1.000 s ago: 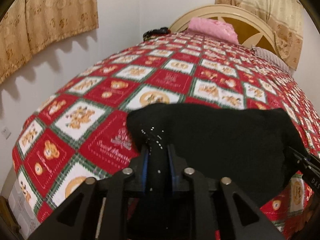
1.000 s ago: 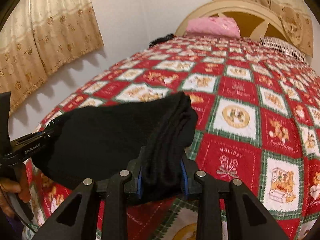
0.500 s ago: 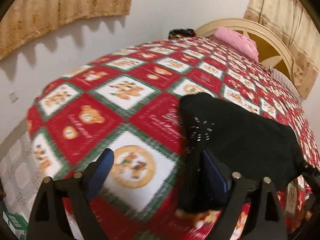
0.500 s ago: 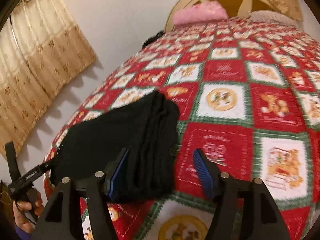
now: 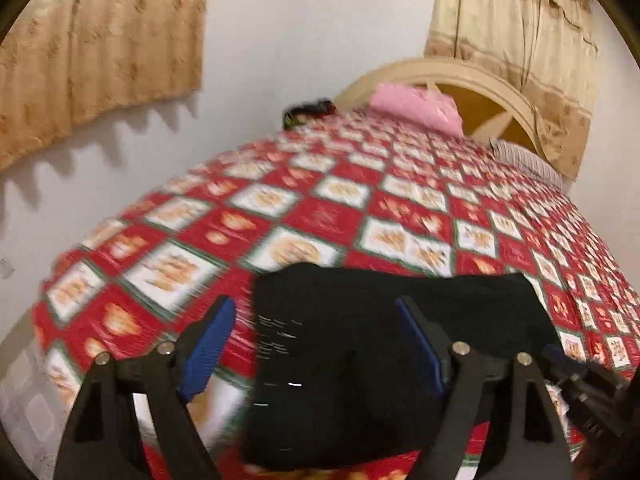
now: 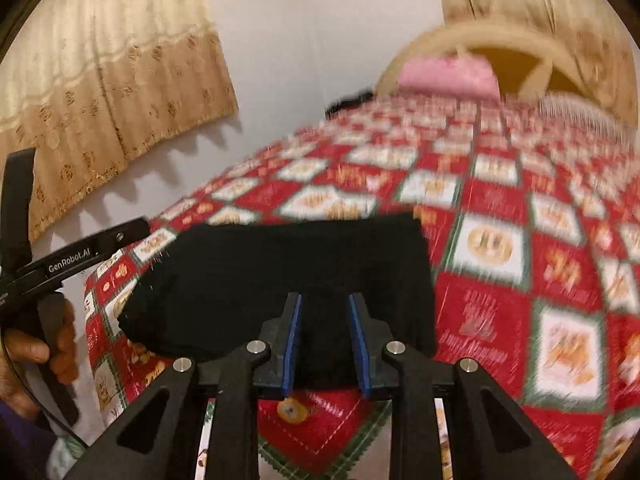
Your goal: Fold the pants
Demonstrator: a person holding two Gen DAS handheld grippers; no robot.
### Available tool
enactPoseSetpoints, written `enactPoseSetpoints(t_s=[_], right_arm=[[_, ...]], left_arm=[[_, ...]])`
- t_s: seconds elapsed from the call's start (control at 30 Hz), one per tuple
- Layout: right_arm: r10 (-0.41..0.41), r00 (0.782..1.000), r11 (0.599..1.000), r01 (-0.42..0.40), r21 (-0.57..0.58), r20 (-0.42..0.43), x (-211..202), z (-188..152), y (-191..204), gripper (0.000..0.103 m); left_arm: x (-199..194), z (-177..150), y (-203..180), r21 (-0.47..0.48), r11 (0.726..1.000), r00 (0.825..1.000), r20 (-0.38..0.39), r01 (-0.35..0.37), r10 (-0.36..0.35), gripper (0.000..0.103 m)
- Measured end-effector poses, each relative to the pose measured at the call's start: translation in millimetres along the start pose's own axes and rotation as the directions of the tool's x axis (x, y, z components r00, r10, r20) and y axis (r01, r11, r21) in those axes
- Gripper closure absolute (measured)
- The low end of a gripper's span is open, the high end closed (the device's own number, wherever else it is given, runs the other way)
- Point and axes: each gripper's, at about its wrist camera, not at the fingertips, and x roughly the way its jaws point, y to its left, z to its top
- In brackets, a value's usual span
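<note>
The bed with the red-and-white checked holiday quilt (image 5: 320,216) carries the folded black pants (image 6: 280,280) flat near its foot, so the folding looks about done. Left gripper (image 5: 316,344) has its fingers spread wide; right gripper (image 6: 325,336) sits with fingers apart, holding nothing. Pink pillow (image 5: 416,106) is well clear.

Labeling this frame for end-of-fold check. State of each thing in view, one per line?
pants: folded into a compact black rectangle, lying flat on the bed, not held
left gripper: jaws wide open, empty, over the pants' left edge
right gripper: jaws partly open, empty, at the pants' near edge
bedspread: spread flat over the bed
pink pillow: resting against the headboard
curtains: drawn closed
</note>
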Motion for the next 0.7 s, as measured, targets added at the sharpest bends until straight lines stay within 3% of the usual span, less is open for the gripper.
enactPoseSetpoints(t_s=[0.1, 0.17, 0.23, 0.43, 0.53, 0.57, 0.7], right_arm=[[0.03, 0.999, 0.997, -0.028, 0.067, -0.035, 6.0, -10.3, -16.3, 0.078], [0.044, 0.998, 0.996, -0.04, 0.082, -0.048, 6.8, -9.5, -21.4, 0.078], [0.046, 0.997, 0.996, -0.041, 0.076, -0.056, 9.1, -9.2, -21.3, 0.078], [0.041, 0.998, 0.996, -0.038, 0.081, -0.045, 6.7, -11.1, -21.6, 0.078], [0.053, 0.998, 0.984, -0.047, 0.172, -0.031, -10.6, -14.0, -22.5, 0.076], [0.064, 0.998, 0.978, -0.058, 0.201, -0.023, -15.8, -15.9, -22.5, 0.075], [0.089, 0.995, 0.956, -0.099, 0.274, 0.049, -46.3, -31.5, -12.5, 0.05]], left_arm=[[25.9, -15.7, -4.3, -0.022, 1.0, 0.993, -0.119, 0.023, -0.025, 0.02], [37.1, -31.9, -2.4, -0.019, 1.0, 0.983, -0.183, -0.02, 0.016, 0.017], [36.1, -43.5, 1.4, -0.018, 0.999, 0.989, -0.148, -0.028, 0.025, 0.009], [33.7, -39.6, 1.0, -0.035, 0.998, 0.982, -0.185, -0.047, 0.039, 0.005], [17.4, -41.7, 1.8, -0.038, 0.997, 0.983, -0.174, -0.064, 0.057, 0.005], [9.0, -43.1, 0.7, -0.019, 0.997, 0.985, -0.155, -0.08, 0.076, 0.005], [-14.0, -50.9, -4.1, 0.056, 0.989, 0.985, -0.097, -0.14, 0.145, 0.005]])
